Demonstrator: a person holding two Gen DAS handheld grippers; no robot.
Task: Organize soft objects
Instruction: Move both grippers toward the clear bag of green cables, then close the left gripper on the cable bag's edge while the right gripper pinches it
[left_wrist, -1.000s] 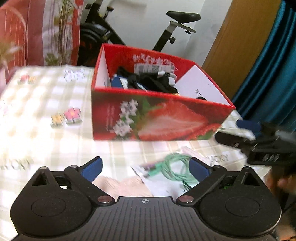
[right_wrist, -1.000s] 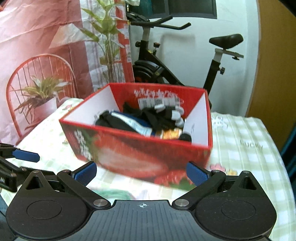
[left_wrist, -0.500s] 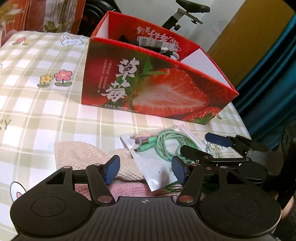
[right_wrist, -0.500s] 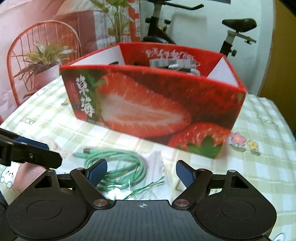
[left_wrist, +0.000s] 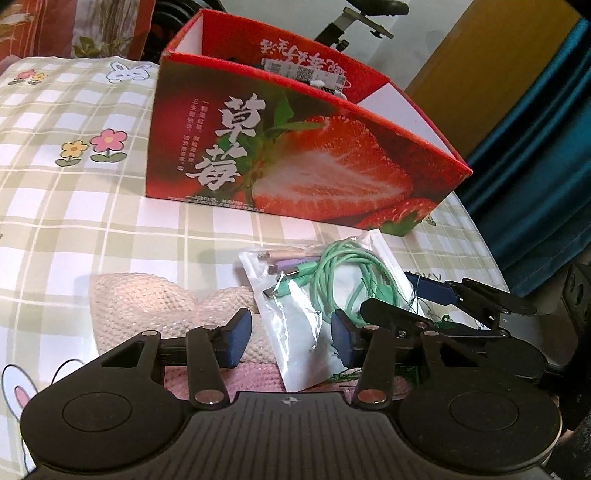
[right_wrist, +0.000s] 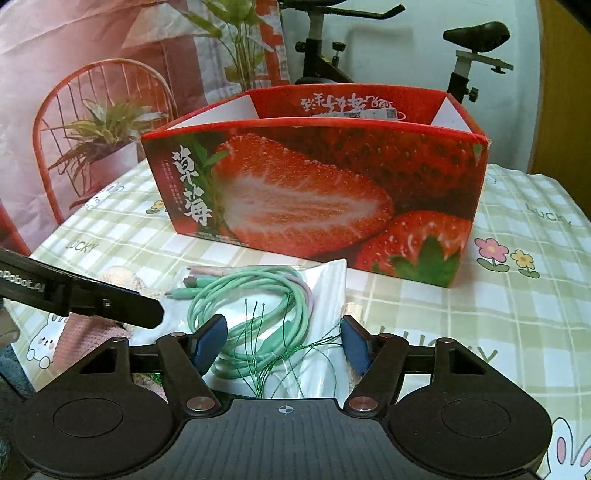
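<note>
Fingers, left: both blue pads of the left gripper (left_wrist: 291, 341) stand apart and are closing, with the near end of the clear bag (left_wrist: 295, 332) and the knitted edge between them; no pad visibly presses yet.
Fingers, right: the right gripper (right_wrist: 282, 345) is likewise apart and closing, straddling the bag's near end, the cable loops and loose green threads (right_wrist: 266, 347); no contact shows.
Where the things lie: the bag with its coiled green cable (right_wrist: 255, 306) lies on the checked tablecloth (left_wrist: 74, 206), just in front of the strawberry box (left_wrist: 295, 155) and partly over a cream knitted piece (left_wrist: 147, 306) and a pink one (left_wrist: 255, 376).
Handling: the bag looks light, thin and slippery, so it will likely sag; the knits look soft and should bunch when pinched.
Where to take hold: probably the bag's near edge, well inside the film, catching a cable loop so it cannot slide out.
Axis: the bag's long side runs from the grippers toward the box, plug ends at the far left corner.
Risk: threads may snag a pad.
</note>
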